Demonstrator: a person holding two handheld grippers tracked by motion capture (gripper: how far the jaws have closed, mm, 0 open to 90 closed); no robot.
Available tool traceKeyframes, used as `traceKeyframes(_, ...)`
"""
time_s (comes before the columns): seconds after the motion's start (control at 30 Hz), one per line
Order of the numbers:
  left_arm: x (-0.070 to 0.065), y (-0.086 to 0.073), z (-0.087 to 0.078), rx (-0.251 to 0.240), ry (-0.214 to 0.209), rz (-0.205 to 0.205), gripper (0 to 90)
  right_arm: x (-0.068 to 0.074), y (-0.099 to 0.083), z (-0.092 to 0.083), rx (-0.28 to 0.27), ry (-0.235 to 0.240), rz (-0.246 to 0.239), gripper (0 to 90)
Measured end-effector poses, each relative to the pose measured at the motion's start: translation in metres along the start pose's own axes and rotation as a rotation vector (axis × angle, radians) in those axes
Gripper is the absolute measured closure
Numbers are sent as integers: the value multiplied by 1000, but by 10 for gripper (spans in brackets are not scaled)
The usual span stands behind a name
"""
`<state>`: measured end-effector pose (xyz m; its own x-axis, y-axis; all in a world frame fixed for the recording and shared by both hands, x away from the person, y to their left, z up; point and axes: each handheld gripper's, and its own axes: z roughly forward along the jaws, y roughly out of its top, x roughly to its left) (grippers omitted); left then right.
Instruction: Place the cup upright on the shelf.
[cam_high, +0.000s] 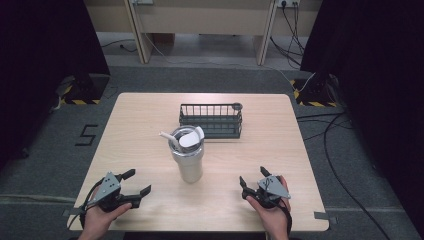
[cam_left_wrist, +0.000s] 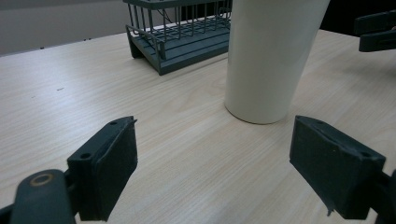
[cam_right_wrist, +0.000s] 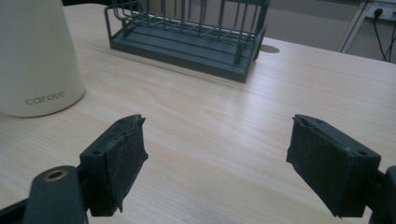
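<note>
A cream tumbler (cam_high: 188, 157) with a lid and a white straw stands upright in the middle of the wooden table (cam_high: 145, 125). Behind it sits a dark wire rack (cam_high: 211, 120). My left gripper (cam_high: 136, 184) rests open near the front left edge, held by a hand, its jaws wide apart with nothing between them. The left gripper view has the tumbler (cam_left_wrist: 268, 56) ahead and the rack (cam_left_wrist: 180, 35) beyond. My right gripper (cam_high: 253, 178) is open at the front right. Its view shows the tumbler (cam_right_wrist: 35, 56) at the left and the rack (cam_right_wrist: 187, 37) ahead.
The table's front edge lies just under both hands. Black curtains hang at both sides of the room. Cables (cam_high: 335, 135) trail over the grey floor at the right. A light wooden bench frame (cam_high: 200, 20) stands at the back.
</note>
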<state>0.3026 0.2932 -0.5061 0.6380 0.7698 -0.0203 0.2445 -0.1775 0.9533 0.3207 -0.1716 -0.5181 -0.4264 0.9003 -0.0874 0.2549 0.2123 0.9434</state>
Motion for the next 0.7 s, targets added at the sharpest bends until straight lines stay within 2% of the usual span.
traceKeyframes(0.07, 0, 0, 0, -1, 2, 2, 145, 4, 2, -1, -9, 26, 17, 190)
traceKeyframes(0.3, 1, -1, -2, -2, 7, 2, 145, 17, 18, -3, -68, 83, 22, 183)
traceKeyframes(0.7, 2, -1, -1, 0, 14, 0, 146, 36, 31, 9, -77, 163, -5, 187)
